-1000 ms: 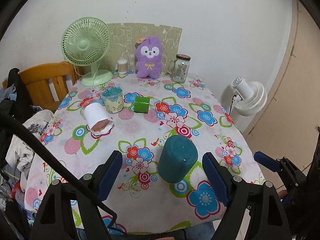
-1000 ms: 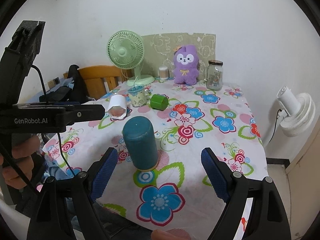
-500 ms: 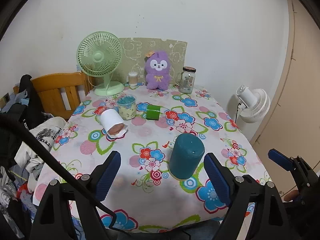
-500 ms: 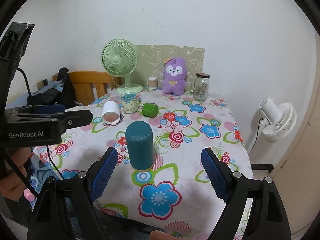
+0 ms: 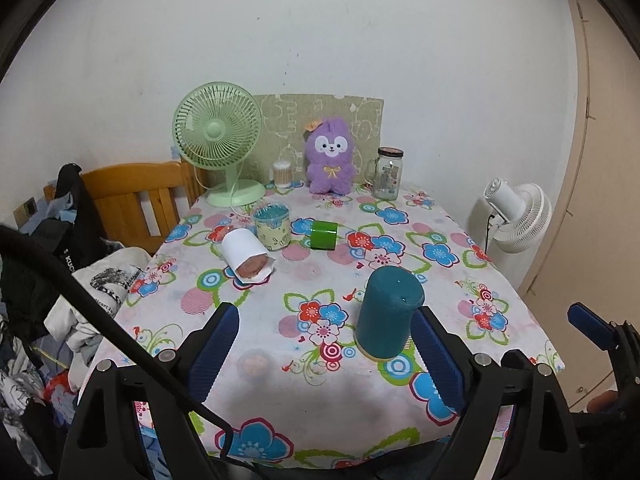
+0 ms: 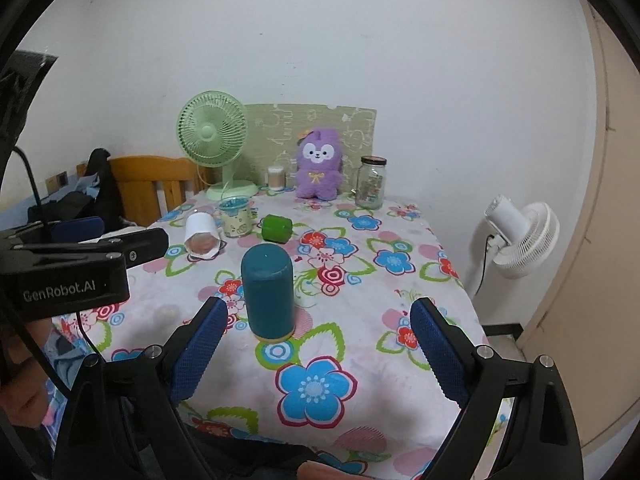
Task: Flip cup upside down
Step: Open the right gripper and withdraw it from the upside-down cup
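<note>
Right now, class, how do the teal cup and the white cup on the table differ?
The teal cup stands mouth-down near the front edge; the white cup lies on its side further back. The teal one is taller and dark; the white one is shorter and pale, its pinkish inside showing. Both rest on the floral tablecloth, ungripped.

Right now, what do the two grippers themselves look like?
Both are alike: black angular plastic frames with silver screws and two blue ribbed finger pads. The left gripper has a black cable running across its frame, and in the right wrist view its side reads "GenRobot.AI" in pale letters. The right gripper shows no cable or lettering in these views.
</note>
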The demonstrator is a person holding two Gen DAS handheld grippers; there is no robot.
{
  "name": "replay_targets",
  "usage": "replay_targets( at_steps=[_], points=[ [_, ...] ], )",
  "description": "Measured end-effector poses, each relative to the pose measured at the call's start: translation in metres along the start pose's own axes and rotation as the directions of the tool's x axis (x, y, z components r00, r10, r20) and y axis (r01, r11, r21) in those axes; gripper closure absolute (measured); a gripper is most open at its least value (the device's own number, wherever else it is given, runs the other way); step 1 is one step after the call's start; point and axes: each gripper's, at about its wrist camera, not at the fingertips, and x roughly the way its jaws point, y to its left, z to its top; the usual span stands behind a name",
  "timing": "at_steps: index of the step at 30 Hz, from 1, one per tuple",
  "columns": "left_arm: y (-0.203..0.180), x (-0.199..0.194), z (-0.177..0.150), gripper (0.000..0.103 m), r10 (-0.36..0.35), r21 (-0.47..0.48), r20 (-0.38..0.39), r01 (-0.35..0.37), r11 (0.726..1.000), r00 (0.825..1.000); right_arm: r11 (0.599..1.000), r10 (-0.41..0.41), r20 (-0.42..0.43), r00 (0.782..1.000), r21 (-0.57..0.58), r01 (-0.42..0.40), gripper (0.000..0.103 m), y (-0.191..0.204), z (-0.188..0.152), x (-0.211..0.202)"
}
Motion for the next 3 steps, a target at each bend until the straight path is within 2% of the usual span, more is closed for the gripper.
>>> replay_targets(
  at_steps=[3],
  points=[
    [-0.0002,-0.0022,-0.0013,0.014,0.000,0.001,0.008,0.000,1.000,1.000,1.000,-0.001,-0.001,1.000,0.016,0.001,0.009,-0.0015,-0.0002,-0.0016]
  ],
)
